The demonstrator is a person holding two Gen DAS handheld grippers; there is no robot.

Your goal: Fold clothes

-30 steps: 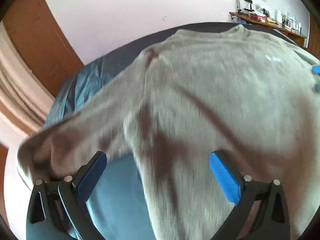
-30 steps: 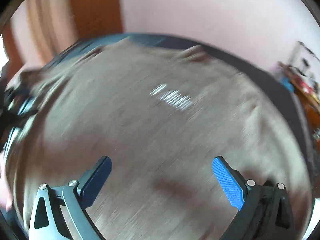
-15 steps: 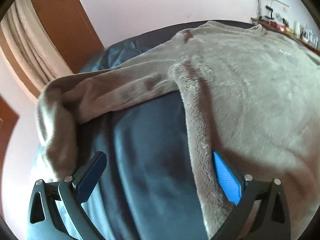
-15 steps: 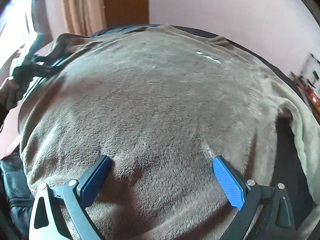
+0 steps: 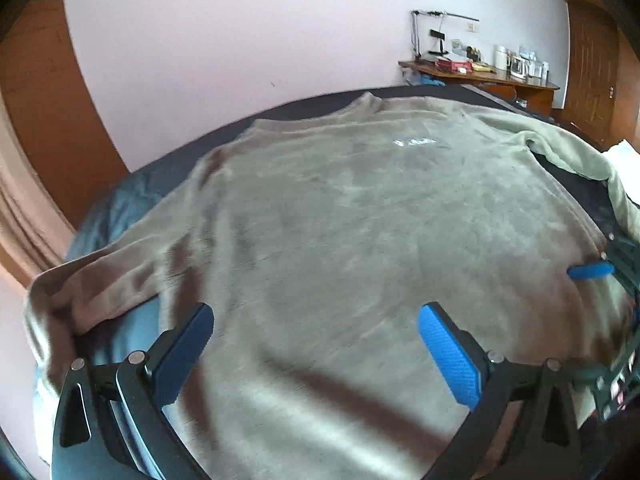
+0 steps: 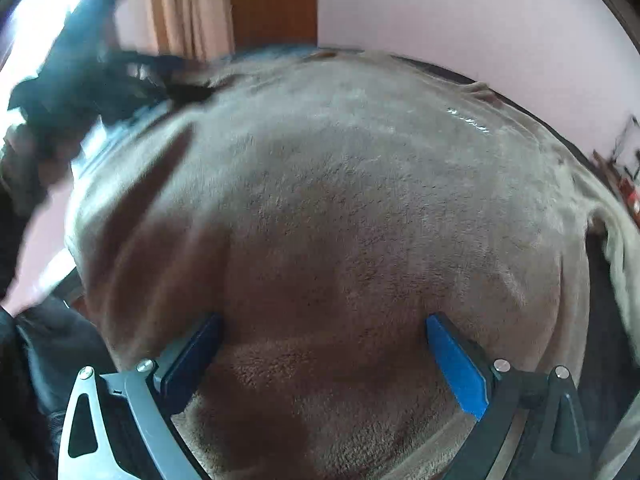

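My left tongs [image 5: 316, 344] hover spread apart over the lower part of the grey fleece sweater [image 5: 360, 220], which lies flat on the dark blue bed [image 5: 132, 188]. My right tongs [image 6: 324, 354] hang apart low over its hem; its right sleeve [image 5: 568, 148] runs out of frame

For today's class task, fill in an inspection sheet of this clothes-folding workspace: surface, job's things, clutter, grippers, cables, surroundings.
Surface: bed with dark blue sheet, mostly covered.
Job's things: grey fleece sweater spread flat, neck at the far side, both sleeves out sideways; left sleeve bunched at the bed edge.
Clutter: white fabric at the far right; nature unclear.
Grippers: left gripper and right gripper open over the sweater, holding nothing.
Cables: nothing seen.
Surroundings: pale wall, wooden door, curtain, shelf with small items.
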